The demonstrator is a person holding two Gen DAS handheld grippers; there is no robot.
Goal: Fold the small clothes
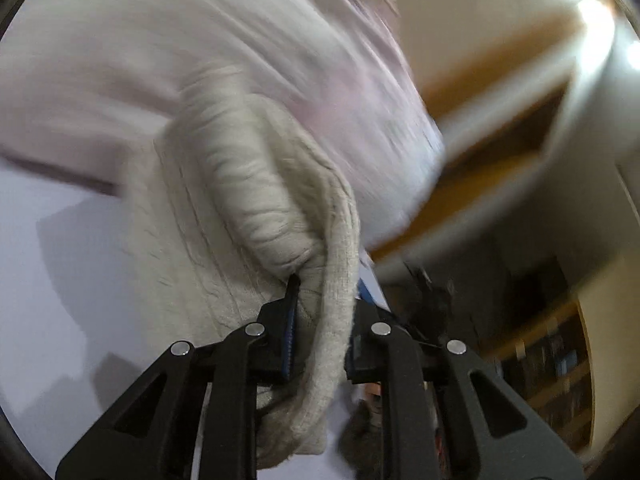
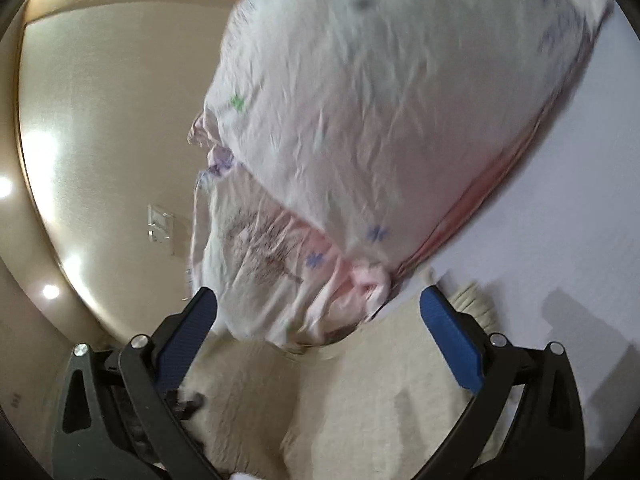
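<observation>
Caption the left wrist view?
Left gripper shut on cream knit, pale pink garment blurred behind.

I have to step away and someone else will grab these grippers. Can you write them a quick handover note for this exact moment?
Left gripper: shut on the cream knit garment, pinching a bunched edge.
Right gripper: open, holding nothing, jaws either side of the pale printed garment.
Both garments lie on the white surface, the printed one beside and partly over the knit.
Done: no finished fold visible; views are blurred.
Left: lay the knit flat, fold it, then fold the printed piece.
</observation>
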